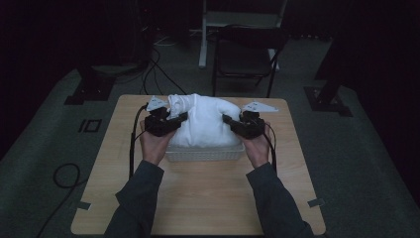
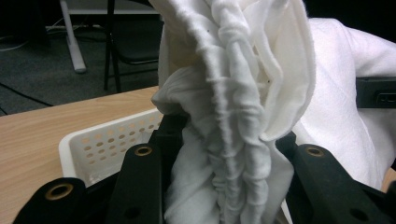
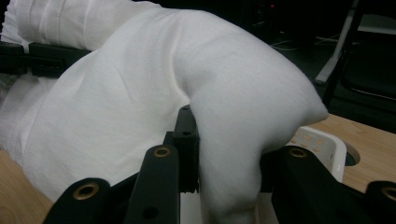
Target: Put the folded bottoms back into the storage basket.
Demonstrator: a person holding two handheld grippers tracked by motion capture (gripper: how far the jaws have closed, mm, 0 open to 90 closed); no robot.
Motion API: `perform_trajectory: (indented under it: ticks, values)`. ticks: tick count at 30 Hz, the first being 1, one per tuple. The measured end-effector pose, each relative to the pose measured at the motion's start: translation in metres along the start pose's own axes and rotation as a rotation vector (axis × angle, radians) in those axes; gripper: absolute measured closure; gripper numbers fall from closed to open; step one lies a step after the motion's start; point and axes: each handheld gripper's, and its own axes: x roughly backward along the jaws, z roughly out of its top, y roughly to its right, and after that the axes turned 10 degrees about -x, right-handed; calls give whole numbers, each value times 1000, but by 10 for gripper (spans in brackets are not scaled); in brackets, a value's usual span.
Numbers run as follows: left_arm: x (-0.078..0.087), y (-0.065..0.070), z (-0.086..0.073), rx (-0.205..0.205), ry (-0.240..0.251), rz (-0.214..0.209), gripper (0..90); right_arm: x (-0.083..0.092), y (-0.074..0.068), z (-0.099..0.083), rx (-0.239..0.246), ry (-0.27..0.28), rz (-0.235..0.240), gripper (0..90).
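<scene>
Two forearms in dark sleeves enter from bottom edge. Left gripper (image 1: 166,121) clamps bunched folds of white cloth (image 1: 205,121); right gripper (image 1: 242,124) pinches its other side. One cloth, heaped over one white perforated basket (image 1: 205,153), hiding its inside. Wooden table (image 1: 198,198). Dim room: one dark chair (image 1: 245,54) behind, cables on grey floor (image 1: 44,148).

White cloth (image 2: 243,93) looks soft & matt, w/ a fuzzy nap, gathered into tight ridges where it's pinched. Basket (image 2: 107,144) is white plastic, smooth, perforated w/ rows of small holes; tabletop (image 1: 198,198) is pale wood-grain w/ a dull, even finish. Left hand-held gripper (image 2: 224,154) is matt black plastic w/ brass-coloured ringed holes.
</scene>
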Motion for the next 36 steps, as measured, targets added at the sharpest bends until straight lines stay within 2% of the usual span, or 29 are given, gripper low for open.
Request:
perform_trajectory:
  ticks: [18, 25, 36]
  values:
    - [-14, -10, -4, 30, -10, 20, 600, -16, 8, 1, -10, -14, -10, 708]
    - [-26, -15, -6, 60, -26, 30, 601, -26, 12, 0, -29, -22, -27, 709]
    - [-32, -17, -6, 74, -36, 37, 601, -34, 18, -1, -49, -25, -38, 710]
